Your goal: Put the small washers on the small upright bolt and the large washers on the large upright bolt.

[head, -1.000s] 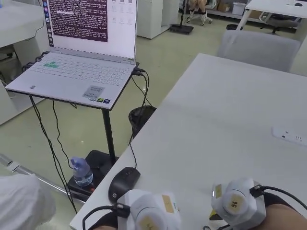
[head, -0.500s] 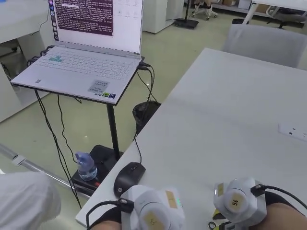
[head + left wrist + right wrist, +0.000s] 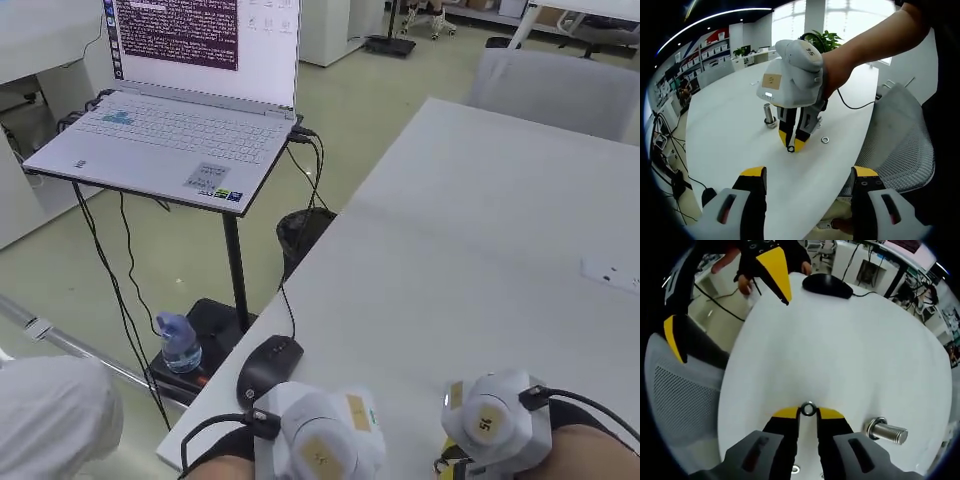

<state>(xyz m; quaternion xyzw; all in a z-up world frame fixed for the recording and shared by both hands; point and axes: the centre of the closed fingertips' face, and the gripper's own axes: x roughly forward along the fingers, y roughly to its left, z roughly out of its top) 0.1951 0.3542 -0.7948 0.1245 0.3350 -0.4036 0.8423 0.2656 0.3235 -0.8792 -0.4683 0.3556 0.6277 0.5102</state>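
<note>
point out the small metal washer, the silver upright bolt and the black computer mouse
small metal washer (image 3: 808,403), right gripper view, top of its ring
silver upright bolt (image 3: 888,431), right gripper view, its shank
black computer mouse (image 3: 268,368), head view, its back

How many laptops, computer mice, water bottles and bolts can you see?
laptop: 1
mouse: 1
bottle: 1
bolt: 1
Total: 4
</note>
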